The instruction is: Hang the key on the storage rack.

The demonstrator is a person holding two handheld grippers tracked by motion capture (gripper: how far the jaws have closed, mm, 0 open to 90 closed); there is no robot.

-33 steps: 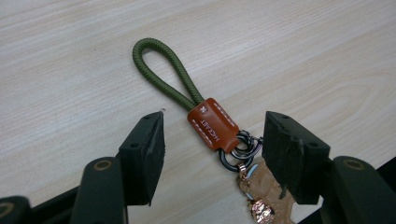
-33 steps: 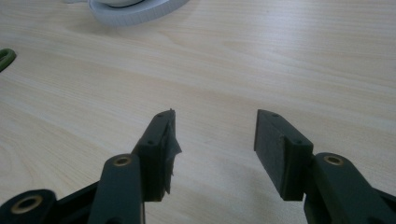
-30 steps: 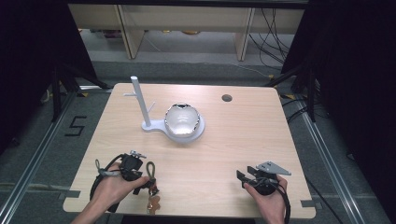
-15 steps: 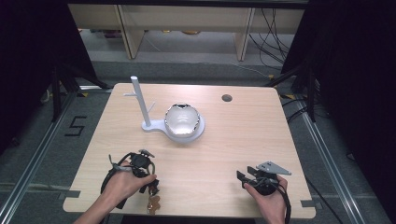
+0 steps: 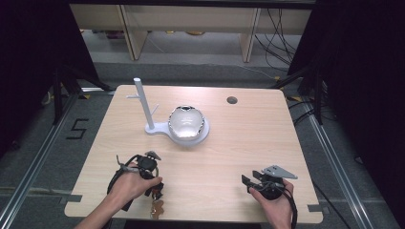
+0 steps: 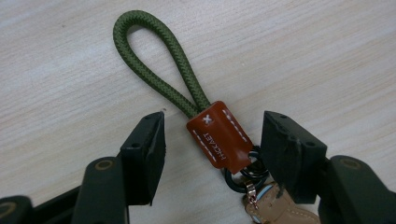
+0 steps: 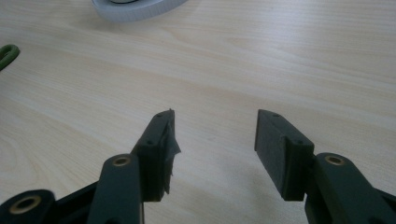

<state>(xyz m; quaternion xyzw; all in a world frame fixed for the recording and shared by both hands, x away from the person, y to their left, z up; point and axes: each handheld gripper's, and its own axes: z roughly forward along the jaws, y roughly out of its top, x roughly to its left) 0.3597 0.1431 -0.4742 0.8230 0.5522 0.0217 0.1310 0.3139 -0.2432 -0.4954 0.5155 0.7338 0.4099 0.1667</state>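
On the table (image 5: pixel 229 143), the stand (image 5: pixel 148 125) with its upright post sits at about eleven o'clock from the centre, the dome (image 5: pixel 186 122) touching it at its three o'clock. The keyring (image 6: pixel 219 140) lies at seven o'clock near the front edge, between the left gripper's (image 6: pixel 212 140) parted jaws. The right gripper (image 5: pixel 246 181) rests at five o'clock, well apart from the keyring.

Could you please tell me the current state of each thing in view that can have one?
Left claw: open, jaws either side of the leather tab.
Right claw: open, empty, over bare table.
Keychain: lying flat on the table, green cord loop stretched away from the claw.
White stand: upright, nothing hanging on it.
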